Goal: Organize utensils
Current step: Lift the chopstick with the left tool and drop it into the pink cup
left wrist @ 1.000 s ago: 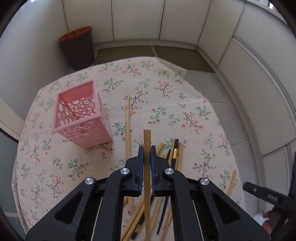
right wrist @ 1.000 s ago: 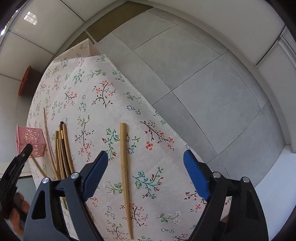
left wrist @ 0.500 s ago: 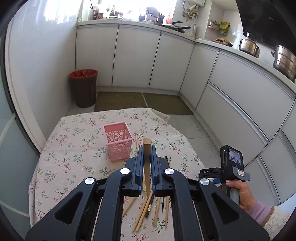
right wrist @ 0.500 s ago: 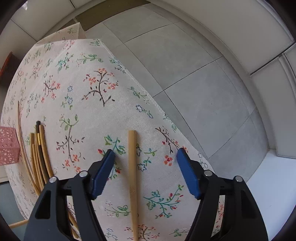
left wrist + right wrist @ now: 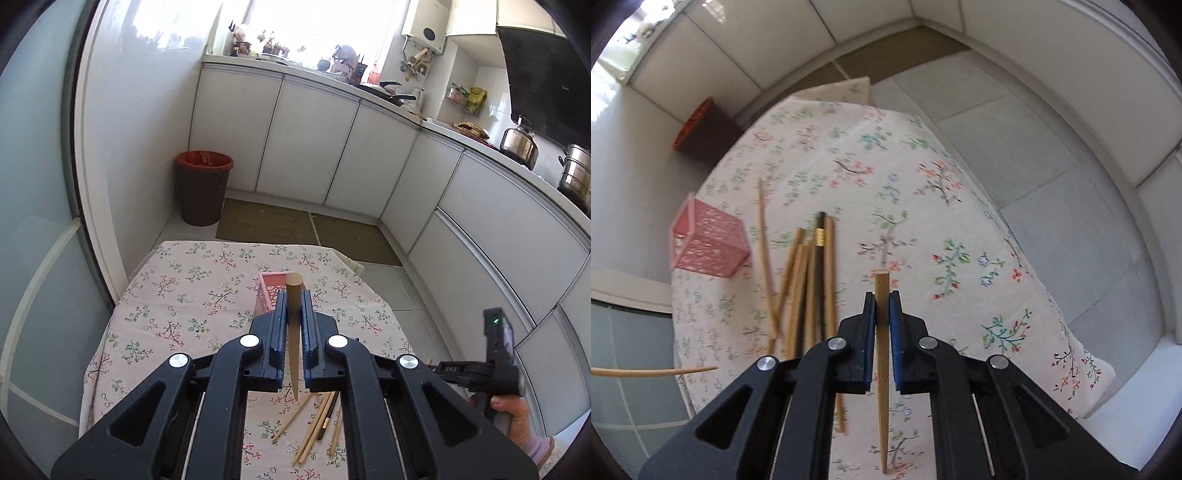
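Note:
My left gripper (image 5: 294, 295) is shut on a wooden chopstick (image 5: 294, 325), held above the table with its blunt end just in front of the pink lattice holder (image 5: 267, 291). My right gripper (image 5: 882, 297) is shut on another wooden chopstick (image 5: 882, 332), lifted off the floral cloth. Several wooden chopsticks and a black one (image 5: 809, 288) lie in a loose bundle right of the pink holder (image 5: 707, 245). The left hand's chopstick tip (image 5: 657, 372) pokes in from the left edge of the right wrist view. The loose chopsticks (image 5: 317, 421) also show under my left gripper.
The table carries a floral cloth (image 5: 192, 295) with its right edge (image 5: 1034, 273) dropping to a grey tiled floor. A brown bin with a red liner (image 5: 203, 186) stands by the far wall. White cabinets line the room. A person's hand (image 5: 513, 417) holds the right gripper's handle.
My right gripper closed on the single chopstick and lifted it from the cloth. My left gripper rose and tilted up with its chopstick, so the holder now sits behind its tips.

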A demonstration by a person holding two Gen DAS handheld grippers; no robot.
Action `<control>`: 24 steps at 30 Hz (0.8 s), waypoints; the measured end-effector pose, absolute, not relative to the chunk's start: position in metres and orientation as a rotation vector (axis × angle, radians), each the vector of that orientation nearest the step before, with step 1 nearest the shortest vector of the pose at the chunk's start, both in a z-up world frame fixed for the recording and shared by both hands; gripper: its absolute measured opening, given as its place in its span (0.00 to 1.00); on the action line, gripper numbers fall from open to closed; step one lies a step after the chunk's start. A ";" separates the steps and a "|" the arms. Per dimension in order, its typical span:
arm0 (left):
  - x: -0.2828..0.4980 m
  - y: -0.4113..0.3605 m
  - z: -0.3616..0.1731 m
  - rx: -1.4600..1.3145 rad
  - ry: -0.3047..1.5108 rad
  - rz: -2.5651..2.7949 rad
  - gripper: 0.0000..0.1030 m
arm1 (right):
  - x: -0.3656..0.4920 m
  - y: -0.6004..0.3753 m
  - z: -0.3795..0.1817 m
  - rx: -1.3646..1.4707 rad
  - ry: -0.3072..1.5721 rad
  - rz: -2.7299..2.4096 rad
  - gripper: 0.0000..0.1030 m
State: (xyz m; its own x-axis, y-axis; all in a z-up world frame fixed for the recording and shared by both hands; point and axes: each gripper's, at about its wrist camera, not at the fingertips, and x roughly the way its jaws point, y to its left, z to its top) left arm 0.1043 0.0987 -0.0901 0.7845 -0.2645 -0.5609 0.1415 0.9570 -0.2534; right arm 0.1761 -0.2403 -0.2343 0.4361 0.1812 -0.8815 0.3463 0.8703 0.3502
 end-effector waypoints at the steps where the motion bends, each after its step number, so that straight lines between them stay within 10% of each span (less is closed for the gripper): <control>1: 0.106 0.101 -0.093 -0.207 0.638 -0.211 0.06 | 0.177 -0.235 -0.219 0.530 1.094 -0.085 0.07; 12: 0.124 0.134 -0.114 -0.265 0.681 -0.157 0.06 | 0.234 -0.168 -0.052 0.471 0.729 0.071 0.07; 24: 0.135 0.152 -0.124 -0.291 0.713 -0.104 0.06 | 0.297 -0.110 -0.075 0.322 0.618 0.054 0.08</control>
State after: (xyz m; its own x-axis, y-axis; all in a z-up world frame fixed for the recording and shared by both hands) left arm 0.1352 0.1518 -0.1240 0.7535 -0.1923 -0.6287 -0.0049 0.9546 -0.2978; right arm 0.2966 -0.1101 -0.0746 0.8151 0.1453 -0.5608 0.0457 0.9489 0.3123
